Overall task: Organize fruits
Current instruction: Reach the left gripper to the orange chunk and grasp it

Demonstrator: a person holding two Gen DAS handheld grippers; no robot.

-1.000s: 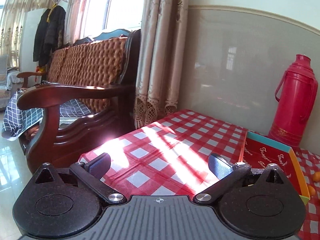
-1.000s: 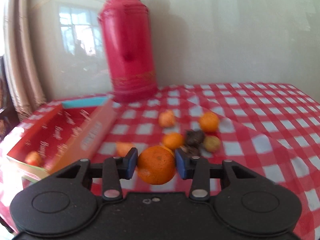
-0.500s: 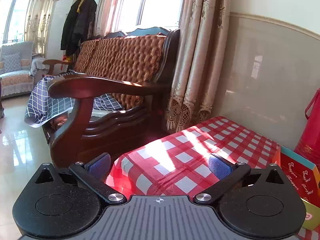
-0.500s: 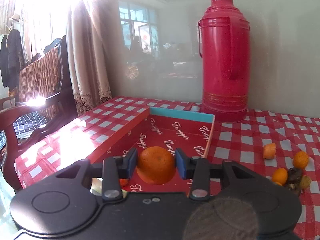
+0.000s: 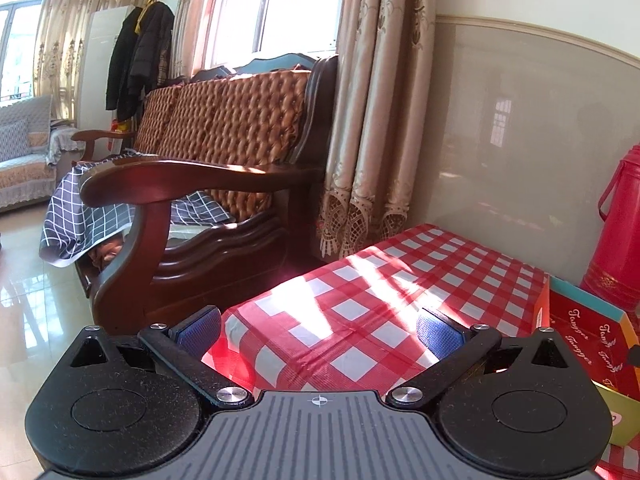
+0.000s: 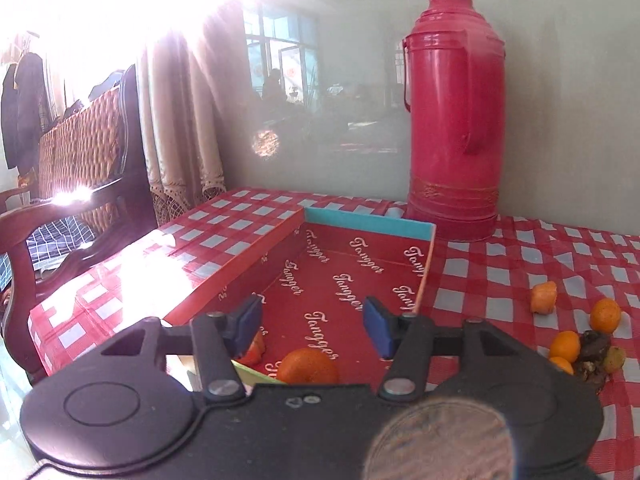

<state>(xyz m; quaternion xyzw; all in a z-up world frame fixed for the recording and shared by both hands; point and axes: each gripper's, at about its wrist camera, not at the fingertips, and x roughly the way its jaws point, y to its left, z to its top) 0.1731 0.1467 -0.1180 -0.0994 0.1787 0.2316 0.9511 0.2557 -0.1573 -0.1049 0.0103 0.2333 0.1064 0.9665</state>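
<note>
My right gripper is open above the near end of a red cardboard box. An orange lies in the box just below the jaws, free of them. A smaller orange-red fruit lies in the box behind the left finger. Several small oranges and a dark shrivelled fruit lie on the checked cloth to the right. My left gripper is open and empty over the table's left end; the box shows at its right.
A tall red thermos stands by the wall behind the box. A wooden sofa stands left of the table, past its edge. A curtain hangs in the corner.
My right gripper carried the orange left from the fruit pile over the box, then opened; the orange now lies in the box. My left gripper's view swung left, then partly back right.
</note>
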